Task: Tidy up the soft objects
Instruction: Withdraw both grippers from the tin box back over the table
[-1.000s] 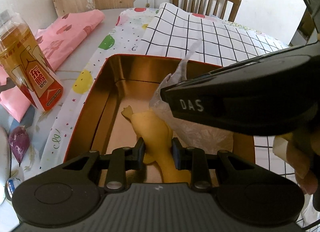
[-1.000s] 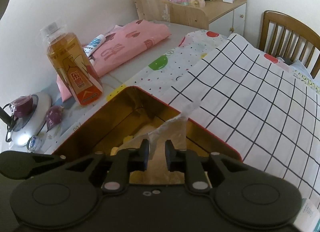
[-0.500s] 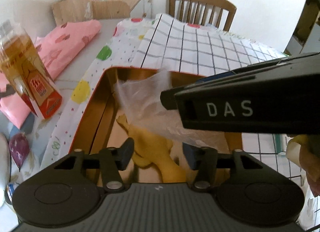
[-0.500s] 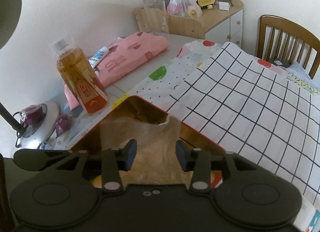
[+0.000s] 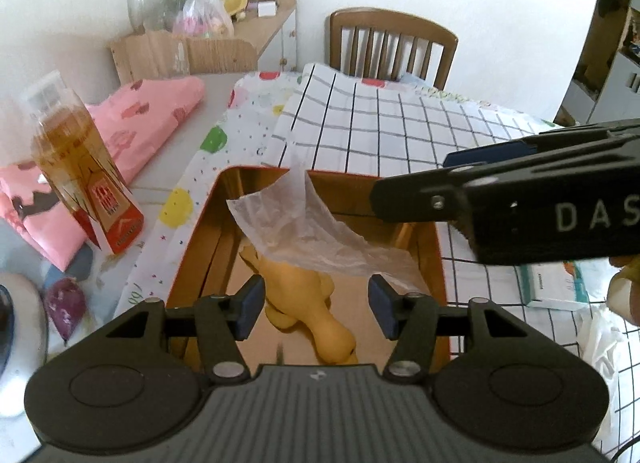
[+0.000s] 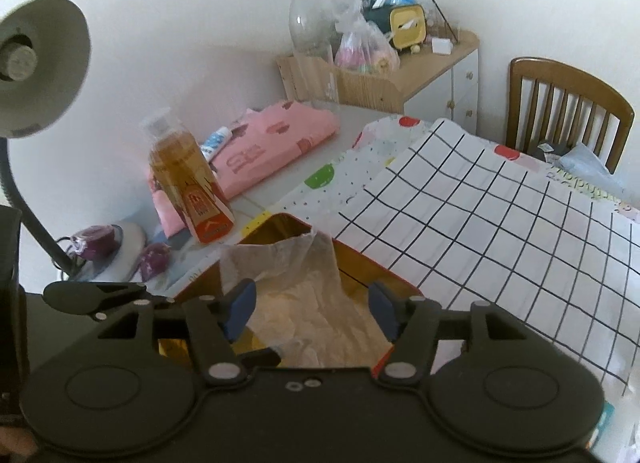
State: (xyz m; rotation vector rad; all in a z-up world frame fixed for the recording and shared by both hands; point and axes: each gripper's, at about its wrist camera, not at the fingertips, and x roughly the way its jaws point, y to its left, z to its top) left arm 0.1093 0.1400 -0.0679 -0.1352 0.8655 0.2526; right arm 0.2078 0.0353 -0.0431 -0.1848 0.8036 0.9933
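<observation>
as both tools stood over the open box (image 5: 208, 239), the thing that mattered was what lay straight beneath each of them. the left tool (image 5: 316, 305) had its jaws spread, having just been opening, and the yellow soft toy (image 5: 304, 295) showed between and below the pads without either pad touching it; it lay loose on the box floor, its long axis running from the far left of the box toward the near right, roughly in line with the way that tool pointed. the right tool (image 6: 312, 309) was likewise spread, its jaws having just been opening, and the thin clear plastic bag (image 6: 296, 275) stood crumpled between them, free of both pads, one flap sticking up over the box's far corner. in the left wrist view the bag draped across the toy's far end, with the right tool reaching in above from the right. the left tool looked the nearer to the toy, the right the nearer to the bag; both soft things already seemed placed inside the box on the tabletop (image 6: 480, 215), so the next move was probably a withdrawal toward whatever soft thing remained outside.
</observation>
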